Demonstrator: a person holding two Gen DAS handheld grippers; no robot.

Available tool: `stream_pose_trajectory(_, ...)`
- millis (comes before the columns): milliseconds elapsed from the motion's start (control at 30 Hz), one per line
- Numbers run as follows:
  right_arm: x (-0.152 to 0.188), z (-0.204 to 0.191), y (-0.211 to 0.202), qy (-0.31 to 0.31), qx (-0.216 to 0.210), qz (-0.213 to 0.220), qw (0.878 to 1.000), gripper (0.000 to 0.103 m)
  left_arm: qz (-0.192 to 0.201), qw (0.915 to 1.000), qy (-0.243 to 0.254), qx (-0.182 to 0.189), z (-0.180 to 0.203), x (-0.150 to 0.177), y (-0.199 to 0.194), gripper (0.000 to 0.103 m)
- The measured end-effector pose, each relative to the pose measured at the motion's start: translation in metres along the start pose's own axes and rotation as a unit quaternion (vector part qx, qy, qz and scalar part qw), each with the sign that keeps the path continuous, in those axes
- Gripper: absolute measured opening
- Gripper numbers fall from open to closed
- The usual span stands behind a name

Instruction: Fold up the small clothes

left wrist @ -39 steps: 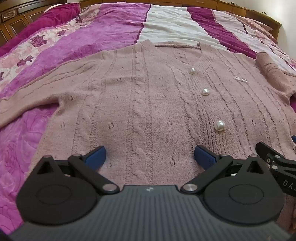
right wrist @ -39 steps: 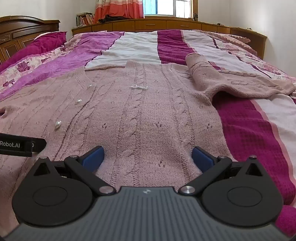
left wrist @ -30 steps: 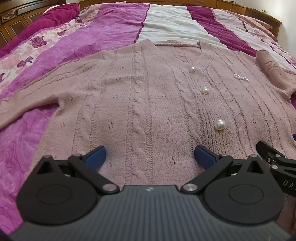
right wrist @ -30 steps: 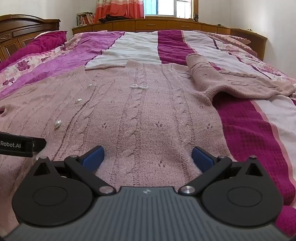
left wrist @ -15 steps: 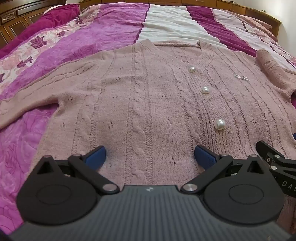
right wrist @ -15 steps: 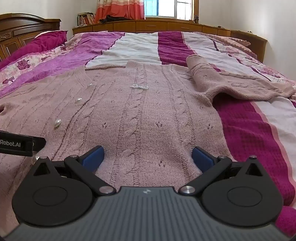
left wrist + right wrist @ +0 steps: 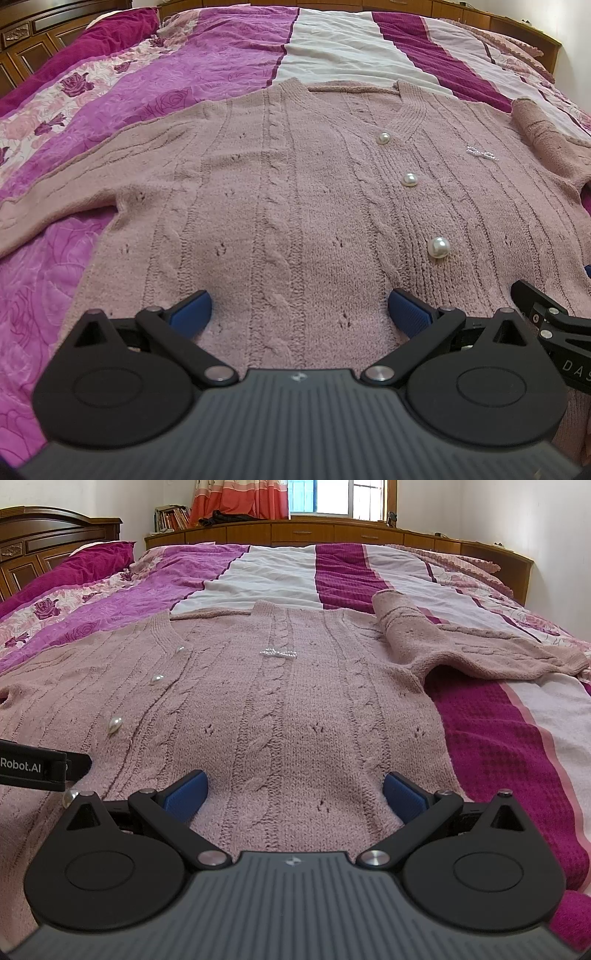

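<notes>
The dusty-pink cable-knit cardigan with pearl buttons (image 7: 295, 192) lies spread face up on the bed with its magenta, white and maroon striped quilt (image 7: 280, 576), hem toward the 2 tools. The left hand-held gripper (image 7: 299, 308) sits low over the hem, its blue pads (image 7: 192, 306) spread wide with nothing between them; the right hand-held gripper (image 7: 293, 792) is equally open over the other half of the hem. The far sleeve (image 7: 461, 642) is already flopped inward and rumpled; the other sleeve (image 7: 48, 199) trails outward over the quilt.

To my eye the step is taking hold of the hem. It would go best if each tool pinched both knit layers near its own bottom corner, clear of the lowest pearl button (image 7: 439, 247), then lifted evenly so the loose knit does not stretch or skew.
</notes>
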State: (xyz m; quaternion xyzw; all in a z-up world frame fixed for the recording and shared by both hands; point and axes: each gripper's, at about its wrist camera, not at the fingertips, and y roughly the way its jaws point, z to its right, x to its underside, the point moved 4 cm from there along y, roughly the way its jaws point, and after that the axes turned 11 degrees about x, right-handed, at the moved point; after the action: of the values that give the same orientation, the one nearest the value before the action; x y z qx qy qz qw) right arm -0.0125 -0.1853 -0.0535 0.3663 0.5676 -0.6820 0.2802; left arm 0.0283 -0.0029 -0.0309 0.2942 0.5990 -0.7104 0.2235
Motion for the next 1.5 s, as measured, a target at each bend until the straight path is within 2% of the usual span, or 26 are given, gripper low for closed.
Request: stream_pose_trajectory(1500, -0.0004, -0.0008, 0.0002, -0.003, 0.002, -0.003, 1.000, 0.103, -0.003, 1.0000, -0.001, -0.001, -0.0005, -0.0001, 0.0005, 0.103)
